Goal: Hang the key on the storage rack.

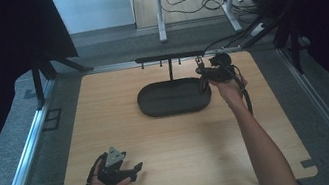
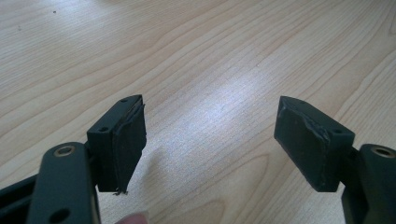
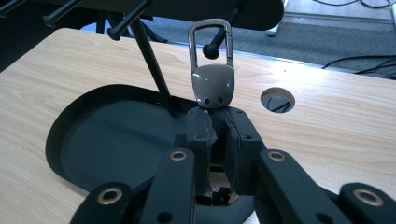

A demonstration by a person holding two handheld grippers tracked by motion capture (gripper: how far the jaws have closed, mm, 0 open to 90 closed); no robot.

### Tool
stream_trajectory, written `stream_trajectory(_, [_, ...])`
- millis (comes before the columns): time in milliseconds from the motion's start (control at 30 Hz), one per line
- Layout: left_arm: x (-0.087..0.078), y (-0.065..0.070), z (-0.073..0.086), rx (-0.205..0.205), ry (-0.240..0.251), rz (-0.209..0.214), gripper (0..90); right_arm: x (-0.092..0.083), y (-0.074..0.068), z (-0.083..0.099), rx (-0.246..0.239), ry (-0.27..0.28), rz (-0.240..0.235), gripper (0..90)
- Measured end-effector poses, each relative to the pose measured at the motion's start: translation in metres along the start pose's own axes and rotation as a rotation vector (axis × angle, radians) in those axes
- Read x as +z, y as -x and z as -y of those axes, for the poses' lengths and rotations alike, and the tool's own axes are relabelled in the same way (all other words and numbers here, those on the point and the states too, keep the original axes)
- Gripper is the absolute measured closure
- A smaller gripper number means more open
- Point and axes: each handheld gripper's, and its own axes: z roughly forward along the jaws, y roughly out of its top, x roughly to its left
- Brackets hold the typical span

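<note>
Table: the light wooden tabletop [image 1: 175, 141] carries everything; a round cable hole [image 3: 277, 99] sits near its far edge.
Stand: a black oval metal tray [image 1: 173, 98] lies at twelve o'clock of the table's centre, with a thin black post [image 3: 152, 60] rising from it to a crossbar of short knob-tipped pegs [image 3: 212, 49], apparently meant for hanging small items.
Right gripper: the right gripper [image 3: 217, 122] hovers at the tray's three o'clock rim, raised toward the pegs, jaws clenched on the lower end of the keyring so that the loop stands free above them.
Left gripper: the left gripper [image 2: 210, 140] rests low at about seven o'clock of the table, well apart from the stand, jaws released and spread wide over bare wood, probably parked out of the way.
Keyring: the small taupe metal carabiner keyring [image 3: 212, 70] stands upright, its wire loop just in front of one peg's knob; whether the loop already encircles that peg is hard to judge from this angle.
</note>
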Motion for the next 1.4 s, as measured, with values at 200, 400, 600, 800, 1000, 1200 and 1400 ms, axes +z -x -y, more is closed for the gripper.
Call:
stream_trajectory(200, [0.000, 0.000, 0.000, 0.001, -0.001, -0.001, 25.6, 0.005, 0.000, 0.002, 0.011, 0.001, 0.009, 81.2])
stream_trajectory(400, [0.000, 0.001, 0.000, 0.002, -0.003, -0.001, 25.6, 0.011, -0.001, 0.004, 0.009, -0.009, 0.013, 80.9])
stream_trajectory(600, [-0.001, 0.000, 0.000, 0.000, 0.003, 0.000, 25.6, 0.015, -0.003, 0.005, 0.007, -0.017, 0.019, 80.6])
stream_trajectory(800, [0.000, 0.001, 0.000, 0.001, 0.000, 0.000, 25.6, 0.016, -0.004, 0.006, 0.002, -0.019, 0.018, 79.7])
stream_trajectory(1000, [0.000, 0.001, 0.000, 0.004, -0.004, 0.000, 25.6, 0.015, -0.006, 0.006, 0.017, -0.017, 0.010, 69.9])
stream_trajectory(1200, [0.001, 0.002, 0.000, 0.005, -0.006, 0.001, 25.6, 0.012, -0.007, 0.007, 0.028, -0.030, -0.003, 62.4])
stream_trajectory(1400, [0.003, 0.003, 0.000, 0.006, -0.009, 0.000, 25.6, 0.004, -0.006, 0.012, 0.018, -0.009, 0.019, 54.8])
